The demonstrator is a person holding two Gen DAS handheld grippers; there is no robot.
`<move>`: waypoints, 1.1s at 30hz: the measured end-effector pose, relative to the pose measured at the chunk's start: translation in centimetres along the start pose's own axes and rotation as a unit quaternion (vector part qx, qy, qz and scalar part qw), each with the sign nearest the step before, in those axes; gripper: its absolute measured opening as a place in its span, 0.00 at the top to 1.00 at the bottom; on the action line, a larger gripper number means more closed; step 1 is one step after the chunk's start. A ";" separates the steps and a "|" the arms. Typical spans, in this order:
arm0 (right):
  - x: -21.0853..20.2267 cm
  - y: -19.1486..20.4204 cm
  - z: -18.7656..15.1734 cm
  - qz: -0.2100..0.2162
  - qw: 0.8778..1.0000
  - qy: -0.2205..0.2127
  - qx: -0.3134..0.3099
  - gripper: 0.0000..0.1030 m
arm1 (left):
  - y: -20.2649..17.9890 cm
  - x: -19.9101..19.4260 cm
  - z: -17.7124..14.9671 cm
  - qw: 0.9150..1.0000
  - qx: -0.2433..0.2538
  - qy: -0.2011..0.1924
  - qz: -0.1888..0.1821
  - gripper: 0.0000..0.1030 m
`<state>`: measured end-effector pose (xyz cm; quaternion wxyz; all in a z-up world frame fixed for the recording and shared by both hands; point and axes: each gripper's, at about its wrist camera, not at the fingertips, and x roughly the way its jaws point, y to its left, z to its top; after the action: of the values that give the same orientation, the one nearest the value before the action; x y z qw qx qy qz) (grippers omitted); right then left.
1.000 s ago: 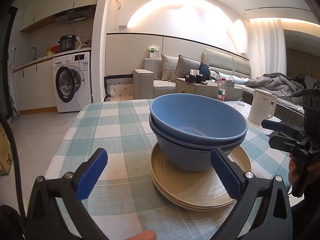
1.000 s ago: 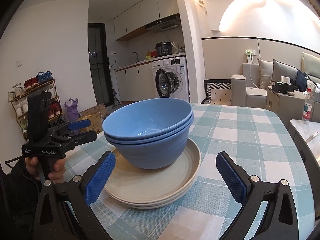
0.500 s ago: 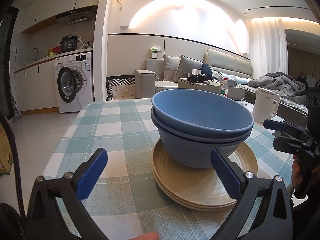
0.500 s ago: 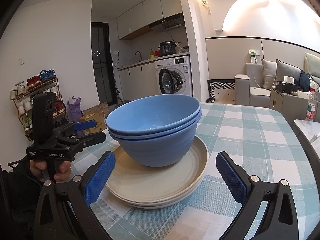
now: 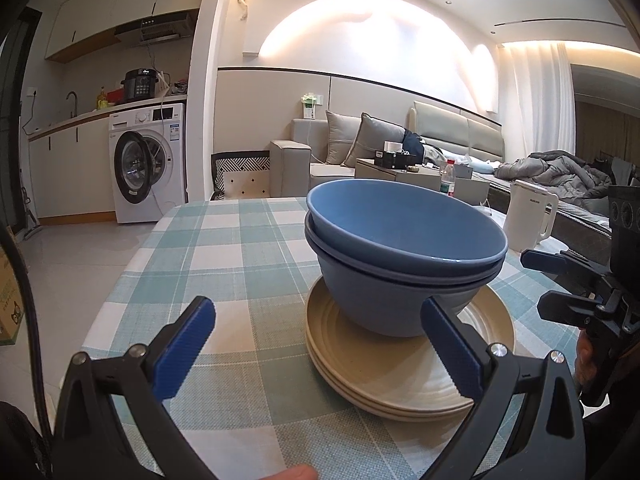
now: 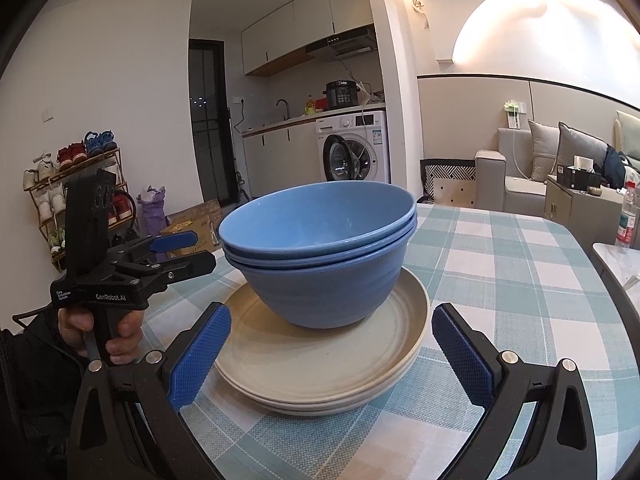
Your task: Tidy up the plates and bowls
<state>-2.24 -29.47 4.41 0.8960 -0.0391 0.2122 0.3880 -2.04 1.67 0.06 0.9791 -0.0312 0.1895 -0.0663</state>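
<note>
Nested blue bowls (image 5: 404,248) (image 6: 320,248) sit upright on a stack of beige plates (image 5: 384,376) (image 6: 320,364) on the checked tablecloth. My left gripper (image 5: 316,344) is open, low over the table, with the stack just ahead and to the right of its gap. My right gripper (image 6: 330,352) is open too, its blue pads either side of the plates' near rim without touching. Each view shows the other gripper: the right one (image 5: 560,280) at the stack's right, the left one (image 6: 176,252) at its left, held in a hand.
A white kettle (image 5: 528,216) stands at the table's far right edge. A water bottle (image 6: 625,216) stands on a side surface to the right. The checked table (image 5: 224,248) runs bare to the left and behind the stack. A washing machine and sofa lie beyond.
Both grippers have dropped lower and closer to the stack, so the bowls loom larger and higher in both views. Both stay open. The stack has not moved.
</note>
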 end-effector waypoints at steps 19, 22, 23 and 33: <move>0.5 0.0 -0.6 -0.001 1.000 0.008 -0.006 0.01 | 0.0 0.2 -0.2 1.000 -0.001 0.002 -0.003 0.00; 0.5 0.0 -0.6 0.000 1.000 0.008 -0.006 0.01 | -0.1 0.2 -0.2 1.000 -0.001 0.002 -0.004 0.00; 0.6 0.0 -0.6 0.000 1.000 0.009 -0.005 0.01 | 0.0 0.2 -0.2 1.000 0.000 0.002 -0.004 0.00; 0.6 0.1 -0.6 0.000 1.000 0.009 -0.005 0.01 | 0.0 0.2 -0.1 1.000 -0.001 0.002 -0.003 0.00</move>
<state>-2.17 -29.15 3.59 0.8939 -0.0469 0.2181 0.3888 -1.94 1.61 -0.13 0.9785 -0.0326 0.1916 -0.0694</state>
